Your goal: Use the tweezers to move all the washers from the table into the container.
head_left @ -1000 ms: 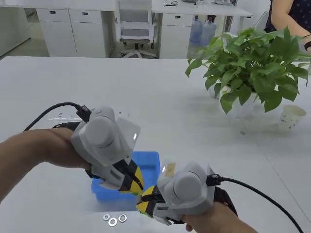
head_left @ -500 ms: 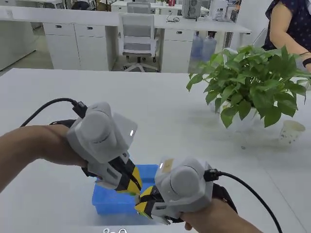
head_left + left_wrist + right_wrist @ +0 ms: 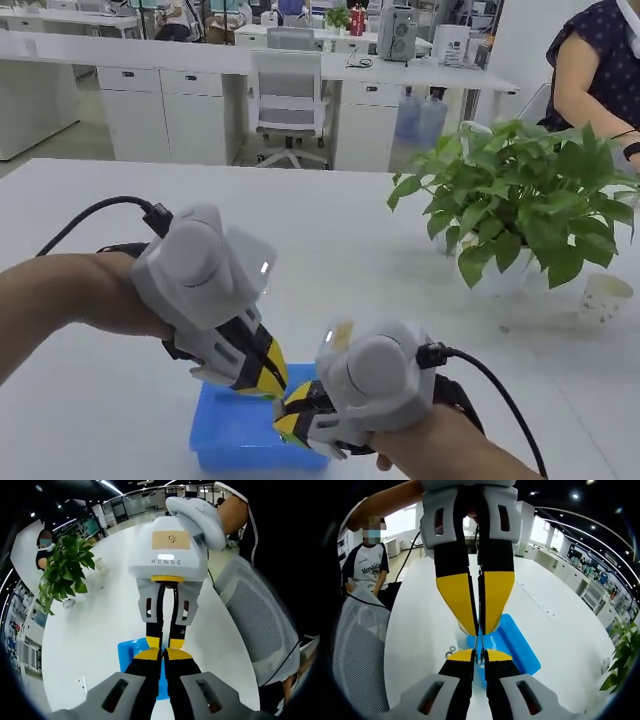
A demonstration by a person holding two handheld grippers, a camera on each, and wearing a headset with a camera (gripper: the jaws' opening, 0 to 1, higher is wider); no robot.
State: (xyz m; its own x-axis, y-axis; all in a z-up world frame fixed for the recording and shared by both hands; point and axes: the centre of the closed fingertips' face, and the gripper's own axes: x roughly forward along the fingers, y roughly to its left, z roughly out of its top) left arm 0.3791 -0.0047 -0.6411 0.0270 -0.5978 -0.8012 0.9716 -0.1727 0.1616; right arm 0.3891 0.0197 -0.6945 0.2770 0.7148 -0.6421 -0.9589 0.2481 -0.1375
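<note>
The blue container (image 3: pixel 230 440) sits on the white table at the bottom of the head view. Over its right end, my left gripper (image 3: pixel 270 378) and right gripper (image 3: pixel 290 418) meet tip to tip. In the right gripper view a thin silver pair of tweezers (image 3: pixel 479 642) runs between my right gripper's (image 3: pixel 479 656) jaws and up between the left gripper's (image 3: pixel 479 630) jaws, and both pairs are pressed together. A few washers (image 3: pixel 451 651) lie on the table just left of the container (image 3: pixel 515 645). The left gripper view has my left gripper (image 3: pixel 162 654) facing the right gripper (image 3: pixel 164 642) above the container (image 3: pixel 127 652).
A potted plant (image 3: pixel 520 200) and a paper cup (image 3: pixel 605 297) stand at the table's right. A person (image 3: pixel 600 70) sits behind the plant. An office chair (image 3: pixel 285 95) and desks are beyond the far edge. Cables trail from both grippers.
The head camera has tilted up, so the container sits lower in the picture and the washers have slid out at the bottom. Both grippers stay tip to tip over the container.
</note>
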